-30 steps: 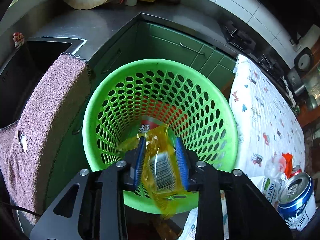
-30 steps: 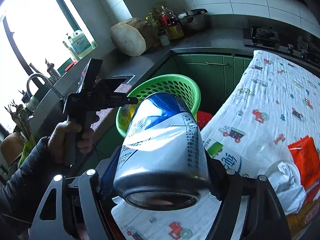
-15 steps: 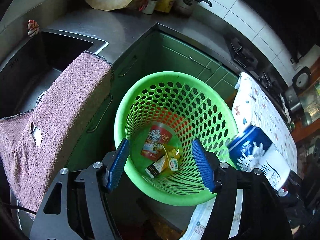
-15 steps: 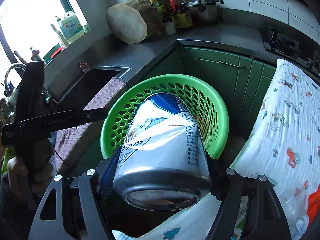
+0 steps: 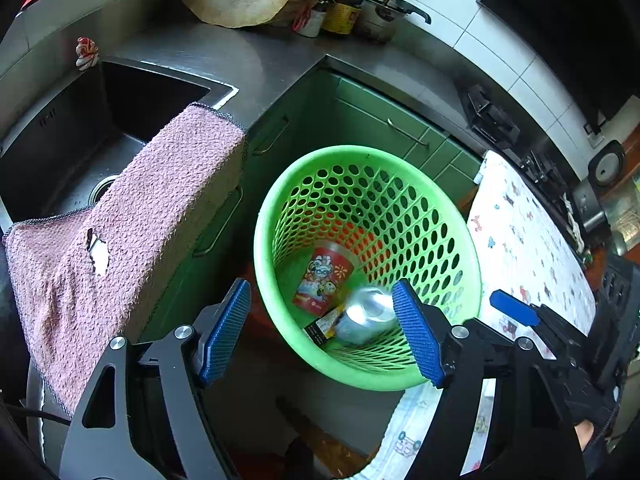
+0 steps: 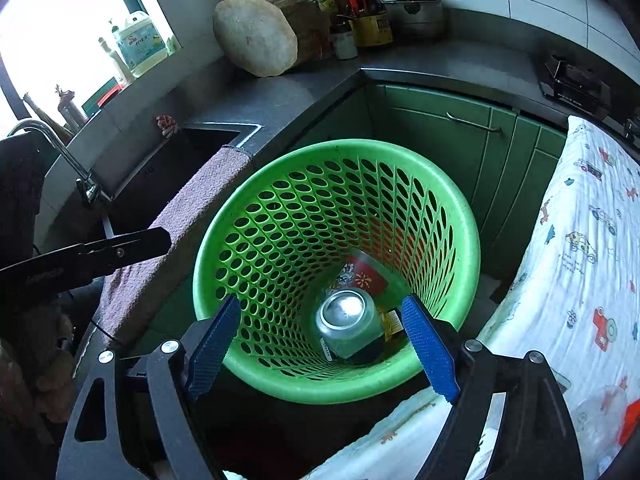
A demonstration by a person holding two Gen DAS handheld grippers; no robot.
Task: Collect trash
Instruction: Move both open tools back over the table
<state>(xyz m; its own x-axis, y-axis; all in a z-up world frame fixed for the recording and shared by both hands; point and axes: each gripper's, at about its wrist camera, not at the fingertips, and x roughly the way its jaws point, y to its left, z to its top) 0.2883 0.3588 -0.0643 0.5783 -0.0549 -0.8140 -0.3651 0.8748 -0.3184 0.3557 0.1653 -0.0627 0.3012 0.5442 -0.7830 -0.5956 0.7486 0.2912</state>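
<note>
**Desk editor:** Gone from the right hand-held gripper [image 6: 322, 354] is the blue-and-silver drink can [image 6: 347, 325]; a second ago it sat clamped there, and now it lies at the bottom of the green perforated basket [image 6: 436, 216]. Correct?

**Photographer:** Correct. Its jaws have just been opening and stand wide over the basket's near rim with nothing between them. The can rests beside the red printed cup [image 5: 323, 278], on top of the yellow wrapper [image 5: 325, 325].

**Desk editor:** And the left hand-held gripper [image 5: 322, 336]?

**Photographer:** Also spread wide and empty, jaws just opened, its wrapper dropped; it hovers above the basket's near rim.

**Desk editor:** So which step is this?

**Photographer:** Release finished, by my reading. Next calls for swinging away to the patterned cloth [image 6: 592, 240] right of the basket, where more litter shows at the corner: a crumpled clear bottle [image 6: 600, 404] and something orange [image 6: 630, 420].
</note>
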